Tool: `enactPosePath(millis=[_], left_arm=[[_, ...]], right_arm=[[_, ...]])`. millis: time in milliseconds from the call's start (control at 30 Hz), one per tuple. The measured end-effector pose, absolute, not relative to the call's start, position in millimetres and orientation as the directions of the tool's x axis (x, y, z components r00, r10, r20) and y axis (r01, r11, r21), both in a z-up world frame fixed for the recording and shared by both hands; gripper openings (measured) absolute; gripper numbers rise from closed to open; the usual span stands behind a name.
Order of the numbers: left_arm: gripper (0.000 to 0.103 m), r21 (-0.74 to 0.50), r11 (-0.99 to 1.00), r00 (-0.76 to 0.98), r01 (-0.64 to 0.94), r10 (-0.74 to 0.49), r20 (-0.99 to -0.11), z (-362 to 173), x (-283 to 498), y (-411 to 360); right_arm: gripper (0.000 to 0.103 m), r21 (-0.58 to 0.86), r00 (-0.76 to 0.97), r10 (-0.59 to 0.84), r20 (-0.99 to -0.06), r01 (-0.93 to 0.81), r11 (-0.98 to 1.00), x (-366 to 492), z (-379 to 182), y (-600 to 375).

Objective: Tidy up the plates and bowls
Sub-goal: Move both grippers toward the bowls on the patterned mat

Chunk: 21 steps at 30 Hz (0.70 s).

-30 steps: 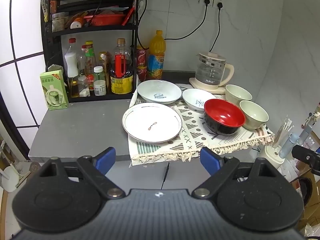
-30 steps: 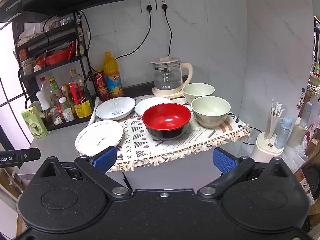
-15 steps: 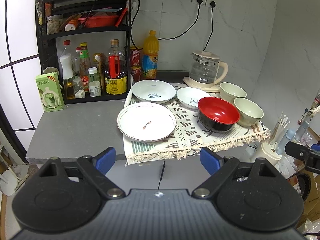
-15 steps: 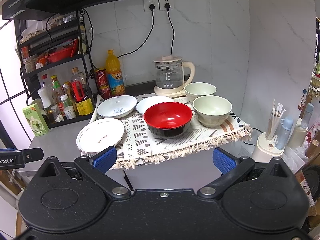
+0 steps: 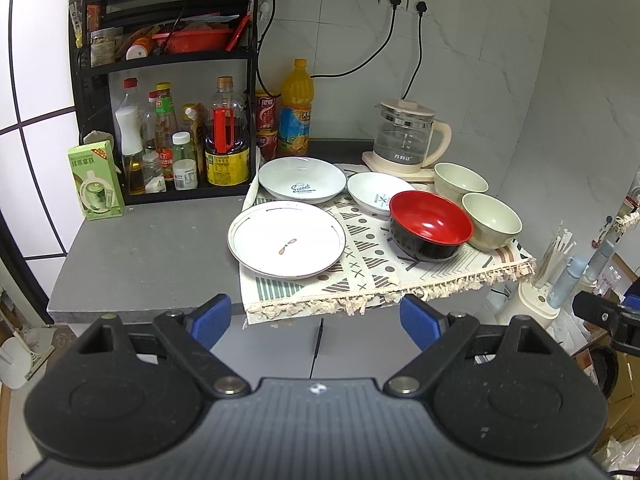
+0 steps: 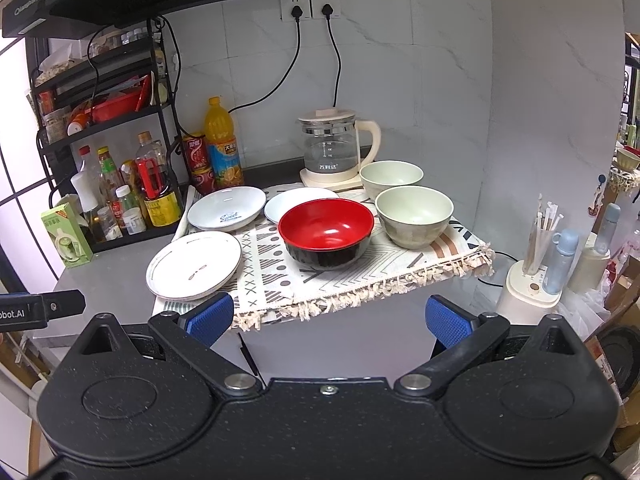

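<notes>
a: where are the dishes?
b: on the patterned fringed cloth point(image 5: 368, 276). big round white plate point(image 5: 286, 239) at 9 o'clock, shiny red and black bowl point(image 5: 430, 225) in the middle, two pale green bowls point(image 5: 492, 220) at 3 o'clock.
a: and the grabbers?
b: left gripper point(image 5: 316, 320) and right gripper point(image 6: 328, 318) both have fingers wide apart, holding nothing.

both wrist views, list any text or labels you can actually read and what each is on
"Sweet": inside the shallow white dish, in blue script.
"bot.AI": on the left gripper, its start cut off by the frame edge.
Kettle, green carton, bottles and cans: Chinese print, too small to read reliably.
</notes>
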<state>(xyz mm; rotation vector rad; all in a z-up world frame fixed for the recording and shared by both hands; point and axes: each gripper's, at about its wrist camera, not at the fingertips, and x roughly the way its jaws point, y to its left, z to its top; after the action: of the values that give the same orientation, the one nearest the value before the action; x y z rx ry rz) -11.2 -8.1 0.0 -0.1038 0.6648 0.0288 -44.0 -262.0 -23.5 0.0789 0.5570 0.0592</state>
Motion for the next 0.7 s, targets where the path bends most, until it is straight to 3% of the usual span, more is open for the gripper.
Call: enactPosePath(millis=[700], left_arm=[[0.09,-0.091,0.995,0.781,-0.046,-0.021,-0.625,0.9,-8.9,-18.3]], right_arm=[[0.103,0.116,0.843,0.079,-0.531,-0.02,0.993,-45.4,-24.5,-272.2]])
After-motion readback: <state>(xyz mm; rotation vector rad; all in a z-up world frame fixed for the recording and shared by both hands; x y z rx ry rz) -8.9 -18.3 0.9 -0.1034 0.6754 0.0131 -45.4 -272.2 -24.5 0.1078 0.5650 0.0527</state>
